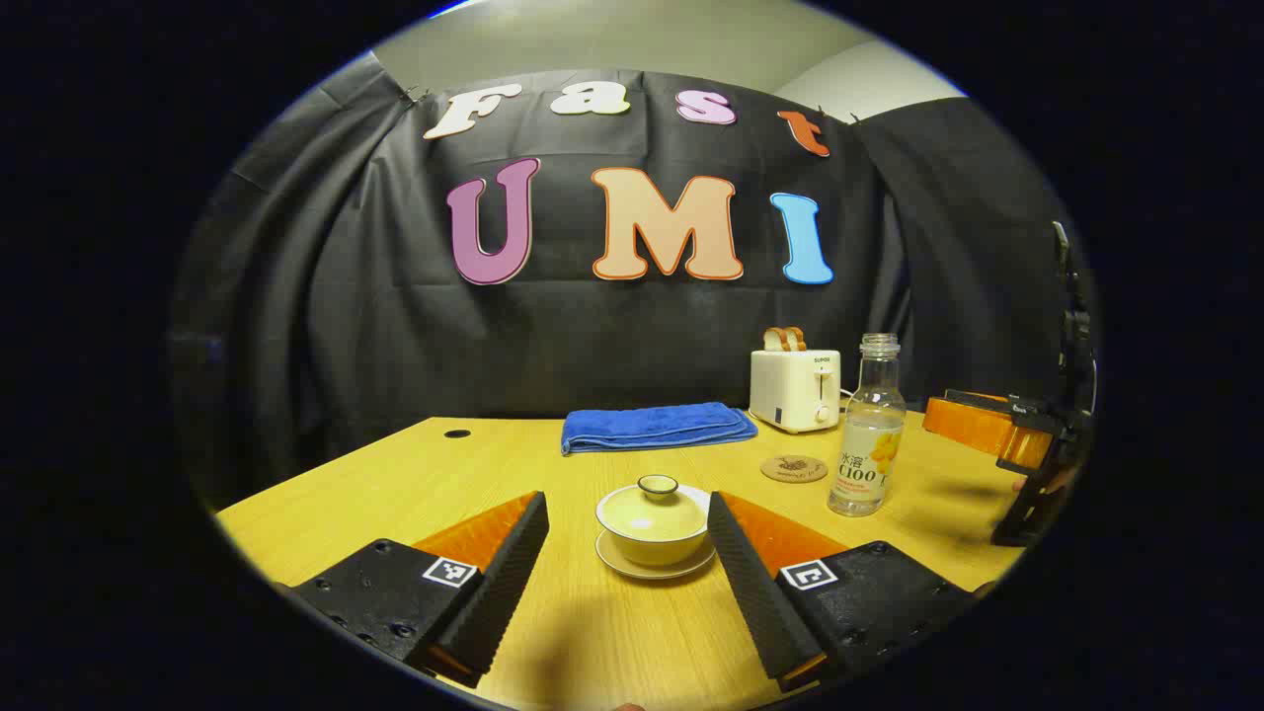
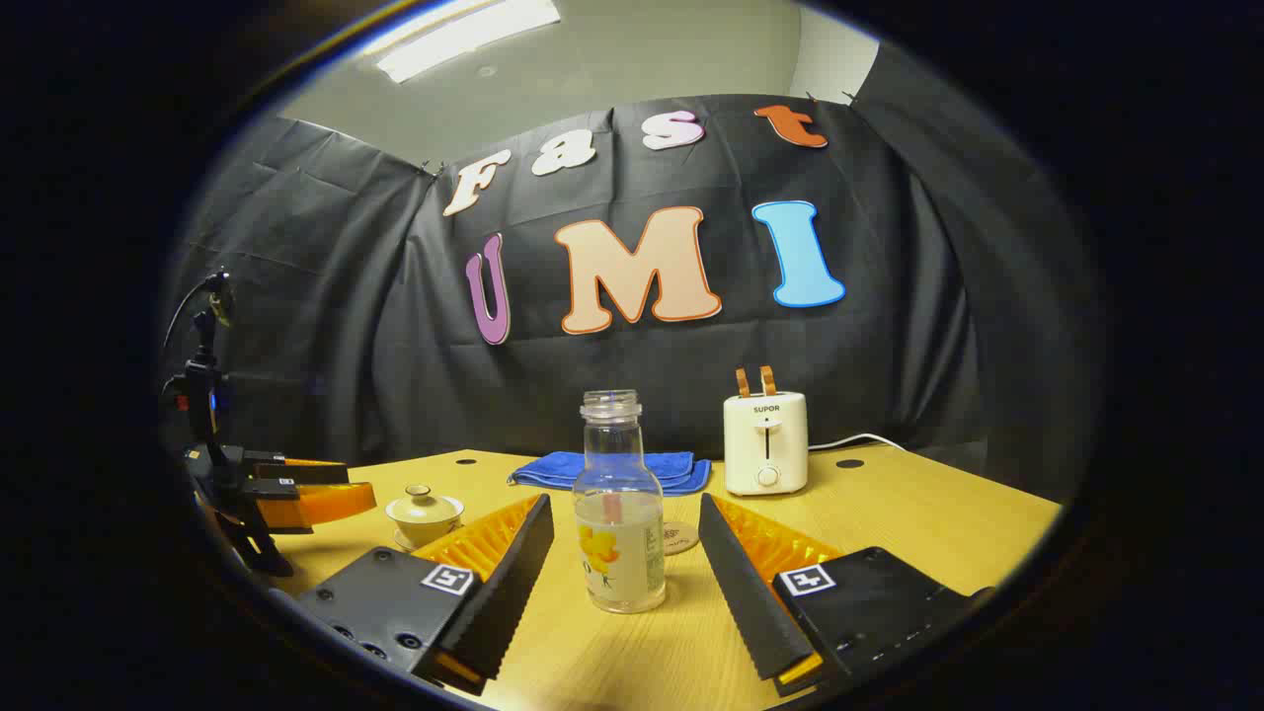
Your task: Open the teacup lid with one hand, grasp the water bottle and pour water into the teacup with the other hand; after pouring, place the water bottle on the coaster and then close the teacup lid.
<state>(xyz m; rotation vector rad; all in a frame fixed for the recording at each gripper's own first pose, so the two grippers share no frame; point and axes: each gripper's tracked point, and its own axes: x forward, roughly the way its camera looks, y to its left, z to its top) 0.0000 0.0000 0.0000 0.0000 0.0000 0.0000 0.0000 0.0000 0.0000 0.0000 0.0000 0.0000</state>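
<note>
Left gripper view: the left gripper (image 1: 628, 553), jaws wide, frames the lidded teacup (image 1: 654, 523) on its saucer; the knob (image 1: 658, 484) points up. A grip that misses the knob could drag the cup.

Right gripper view: the right gripper (image 2: 626, 578), jaws wide, flanks the uncapped bottle (image 2: 619, 504), long axis upright, beside the coaster (image 2: 679, 538). An off-centre squeeze could tip it and spill.

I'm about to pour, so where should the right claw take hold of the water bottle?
Grip the water bottle on its straight labelled body below the shoulder, coming in level from the front. It stands upright and uncapped between the open right claw fingers, so a mid-body hold probably keeps it steady; the neck narrows.
</note>
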